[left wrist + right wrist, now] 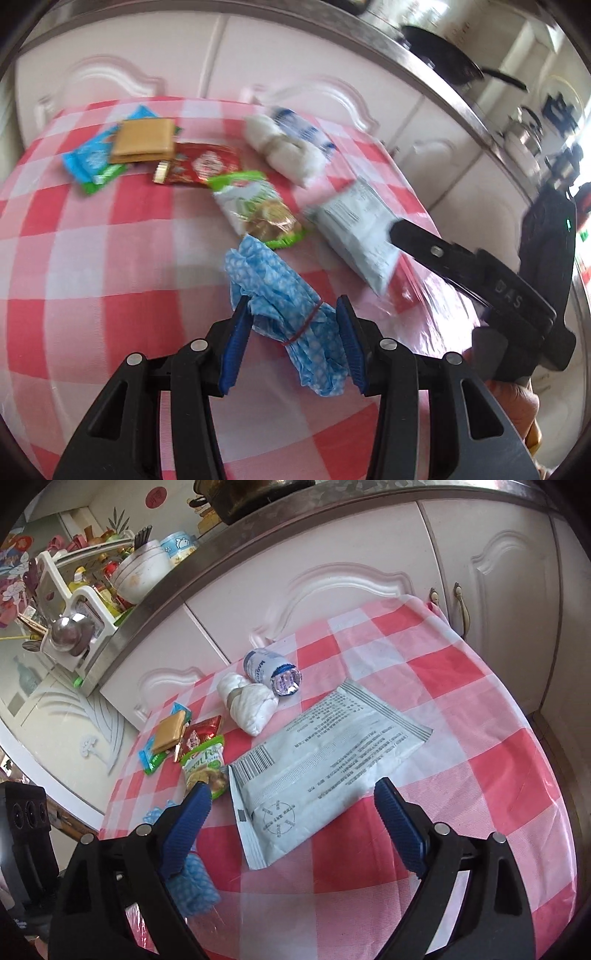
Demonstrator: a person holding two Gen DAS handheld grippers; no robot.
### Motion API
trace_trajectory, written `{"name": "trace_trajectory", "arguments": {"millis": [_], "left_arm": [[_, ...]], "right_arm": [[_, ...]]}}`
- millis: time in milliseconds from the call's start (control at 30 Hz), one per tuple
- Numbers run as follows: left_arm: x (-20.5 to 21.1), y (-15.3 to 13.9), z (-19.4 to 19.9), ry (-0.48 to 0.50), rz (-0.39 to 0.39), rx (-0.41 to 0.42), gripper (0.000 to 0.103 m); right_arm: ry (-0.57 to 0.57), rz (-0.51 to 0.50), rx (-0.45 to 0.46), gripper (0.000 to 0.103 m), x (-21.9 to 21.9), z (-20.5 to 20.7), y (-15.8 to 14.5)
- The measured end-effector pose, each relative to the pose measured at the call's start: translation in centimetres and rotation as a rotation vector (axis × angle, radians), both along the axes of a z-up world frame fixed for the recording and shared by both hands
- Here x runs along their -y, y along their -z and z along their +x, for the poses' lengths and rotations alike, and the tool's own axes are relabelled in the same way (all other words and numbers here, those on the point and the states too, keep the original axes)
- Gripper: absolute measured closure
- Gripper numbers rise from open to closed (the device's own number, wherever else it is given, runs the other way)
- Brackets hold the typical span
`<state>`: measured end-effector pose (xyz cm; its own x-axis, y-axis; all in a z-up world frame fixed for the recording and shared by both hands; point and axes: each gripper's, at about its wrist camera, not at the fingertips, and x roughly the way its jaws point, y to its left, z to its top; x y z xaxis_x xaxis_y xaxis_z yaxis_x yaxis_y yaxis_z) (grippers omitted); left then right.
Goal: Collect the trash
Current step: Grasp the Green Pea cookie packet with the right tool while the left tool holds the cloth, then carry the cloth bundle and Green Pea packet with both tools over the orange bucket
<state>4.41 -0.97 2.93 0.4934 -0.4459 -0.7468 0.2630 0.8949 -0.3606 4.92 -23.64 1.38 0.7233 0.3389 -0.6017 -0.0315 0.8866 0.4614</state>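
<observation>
The left tool (291, 332) straddles the soft, light blue cloth bundle (280, 295), jaws open; its banded waist suits gripping. The right tool (291, 827) gapes over the limp grey pouch (314, 760).

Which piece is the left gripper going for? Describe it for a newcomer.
On the red-checked tablecloth, at the near end of the litter, lies a blue bundle between the open left gripper fingers. Alone there, it is white-dotted and cinched by a red band.

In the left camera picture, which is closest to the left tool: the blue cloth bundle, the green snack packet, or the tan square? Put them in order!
1. Blue cloth bundle: right between the left tool's fingers.
2. Green snack packet: just beyond the bundle, mid-table.
3. Tan square: far back, to the left, atop a blue wrapper.
</observation>
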Motion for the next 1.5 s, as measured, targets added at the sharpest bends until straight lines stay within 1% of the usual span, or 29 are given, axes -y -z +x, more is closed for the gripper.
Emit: {"name": "trace_trajectory", "arguments": {"millis": [167,267,433,533,700,833,933,967,1033,1067,1300,1500], "left_arm": [[-3.5,-0.6,-0.7,-0.086,-0.023,0.011,0.055],[-5.2,-0.9,-1.4,-0.113,-0.033,0.018,0.056],[-8.2,-1.5,-3.2,-0.152,-0.062,0.032,0.056],[-9.9,-1.7,-4.2,-0.168,-0.072,0.038,0.055],[-12.6,-1.6,-5.1,-0.196,-0.089,0.042,0.055],[-14.3,-1.4,-5.4,-0.216,-0.114,0.043,0.055],[-15.2,-1.2,-5.5,-0.223,-0.127,0.044,0.055],[-15.4,-1.2,-5.6,-0.225,-0.128,0.045,0.055],[-15.8,-1.1,-5.7,-0.224,-0.131,0.045,0.055],[-15.9,-1.0,-5.8,-0.224,-0.133,0.045,0.055],[-16.9,-0.6,-6.5,-0.229,-0.155,0.042,0.055],[-17.6,-0.5,-7.2,-0.237,-0.162,0.047,0.055]], "right_arm": [[-0.125,-0.014,0.058,0.013,-2.9,0.0,-1.3],[-0.201,-0.048,0.067,0.013,-5.4,0.6,-1.8],[-0.260,-0.126,0.077,0.013,-8.8,2.0,-2.1],[-0.280,-0.135,0.057,0.013,-10.0,3.2,-1.6],[-0.299,-0.184,0.008,0.021,-11.4,5.3,-0.8],[-0.318,-0.261,-0.009,0.025,-12.4,6.4,-0.5],[-0.340,-0.338,-0.017,0.036,-13.4,6.8,0.1],[-0.343,-0.362,-0.015,0.042,-13.6,6.9,0.3],[-0.347,-0.394,-0.010,0.049,-14.0,6.9,0.6],[-0.351,-0.403,-0.012,0.054,-14.1,7.0,0.7],[-0.343,-0.389,-0.016,0.064,-13.9,6.9,1.0],[-0.313,-0.356,0.004,0.066,-13.6,5.9,0.4]]}}
